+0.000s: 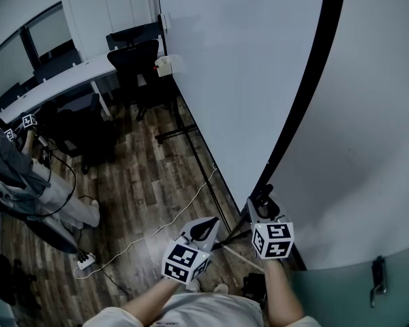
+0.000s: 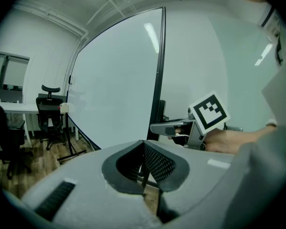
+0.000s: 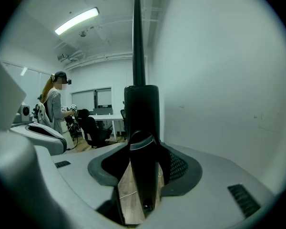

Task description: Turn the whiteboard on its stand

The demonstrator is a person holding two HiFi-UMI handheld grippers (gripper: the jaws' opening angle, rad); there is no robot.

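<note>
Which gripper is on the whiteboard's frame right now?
The right gripper: its jaws stand on either side of the whiteboard's black frame, closed on it. The left gripper has its jaws together on nothing, apart from the board.

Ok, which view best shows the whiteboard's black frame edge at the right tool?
The right gripper view: it looks straight at the frame edge held between the right tool's jaws. The head view shows it from above, running down to that tool. The left gripper view shows it side-on.

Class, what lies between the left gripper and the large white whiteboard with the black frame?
Head view: only brown wooden floor and the stand's thin black floor rail show between the left gripper and the whiteboard.
</note>
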